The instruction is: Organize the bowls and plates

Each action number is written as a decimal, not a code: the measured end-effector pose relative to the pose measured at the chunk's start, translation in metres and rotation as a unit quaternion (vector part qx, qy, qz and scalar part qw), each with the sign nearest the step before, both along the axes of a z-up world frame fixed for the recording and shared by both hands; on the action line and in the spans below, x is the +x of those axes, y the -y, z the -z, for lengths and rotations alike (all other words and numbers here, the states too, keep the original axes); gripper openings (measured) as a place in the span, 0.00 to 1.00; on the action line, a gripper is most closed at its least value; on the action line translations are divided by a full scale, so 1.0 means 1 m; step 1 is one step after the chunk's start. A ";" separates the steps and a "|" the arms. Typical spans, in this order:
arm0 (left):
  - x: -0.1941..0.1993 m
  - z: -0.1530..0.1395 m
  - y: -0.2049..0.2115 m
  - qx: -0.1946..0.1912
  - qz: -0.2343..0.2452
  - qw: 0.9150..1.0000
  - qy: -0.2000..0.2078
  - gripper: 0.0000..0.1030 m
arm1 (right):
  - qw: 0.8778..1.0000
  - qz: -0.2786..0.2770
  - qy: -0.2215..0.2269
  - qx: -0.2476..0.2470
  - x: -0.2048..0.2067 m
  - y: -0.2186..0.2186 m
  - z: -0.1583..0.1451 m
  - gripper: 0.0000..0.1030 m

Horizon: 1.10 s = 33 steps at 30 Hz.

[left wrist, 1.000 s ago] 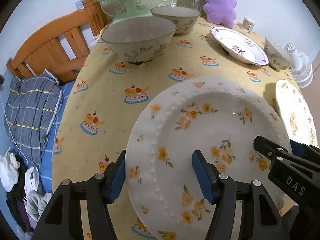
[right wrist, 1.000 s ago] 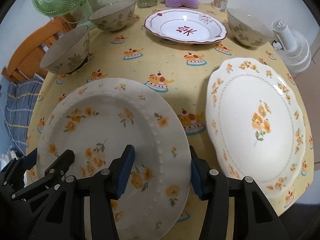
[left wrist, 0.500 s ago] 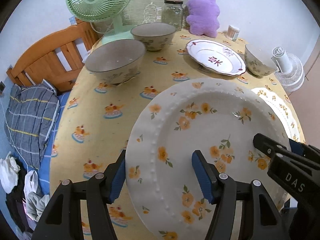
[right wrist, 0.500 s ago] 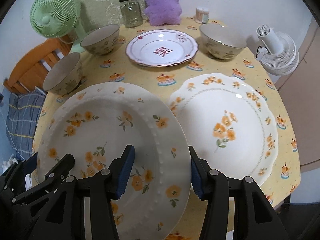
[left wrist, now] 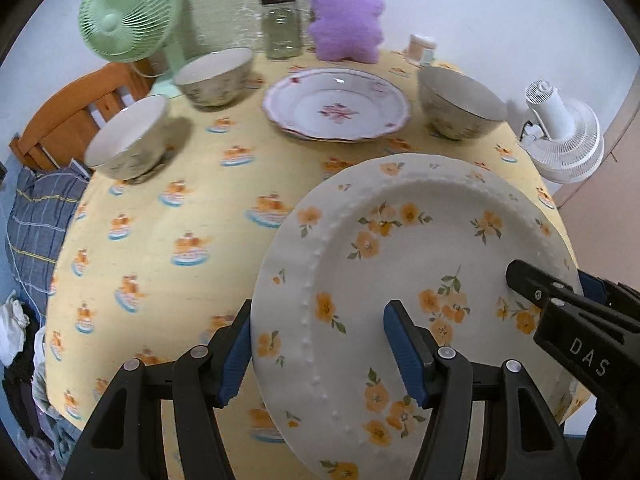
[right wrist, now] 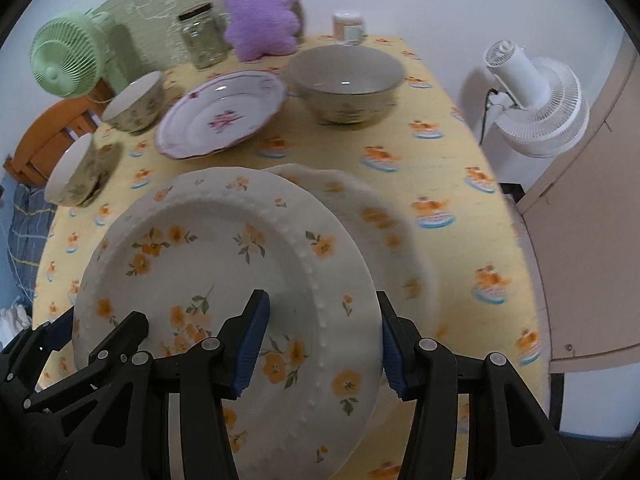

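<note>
Jaws of the left gripper (left wrist: 316,348) and right gripper (right wrist: 322,342) both clamp opposite rims of the beaded floral plate (right wrist: 224,280) — raised, overlapping the scalloped plate (right wrist: 384,232) on the surface (left wrist: 168,220).

pale wall (left wrist: 500,8), wooden bed frame (left wrist: 84,108), yellow tablecloth (left wrist: 208,208).
</note>
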<state>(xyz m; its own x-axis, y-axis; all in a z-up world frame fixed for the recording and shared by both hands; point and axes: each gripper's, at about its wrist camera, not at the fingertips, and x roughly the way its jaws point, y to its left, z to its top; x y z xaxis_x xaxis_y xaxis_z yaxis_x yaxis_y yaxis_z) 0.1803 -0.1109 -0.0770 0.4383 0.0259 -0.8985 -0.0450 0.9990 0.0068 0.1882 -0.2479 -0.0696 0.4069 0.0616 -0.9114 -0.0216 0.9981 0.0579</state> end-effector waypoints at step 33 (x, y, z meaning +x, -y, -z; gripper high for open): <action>0.017 0.036 0.069 0.048 0.009 0.998 -0.031 0.62 | 1.000 -0.005 -0.003 -0.001 0.012 0.066 0.016 0.53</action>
<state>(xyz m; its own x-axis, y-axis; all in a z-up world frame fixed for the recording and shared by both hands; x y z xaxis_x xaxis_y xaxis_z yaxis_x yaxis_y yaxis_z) 0.1976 -0.1803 -0.1131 0.3837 0.1056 -0.9174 -0.0242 0.9942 0.1043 0.2006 -0.3140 -0.0858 0.4014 0.0643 -0.9136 -0.0306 0.9979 0.0569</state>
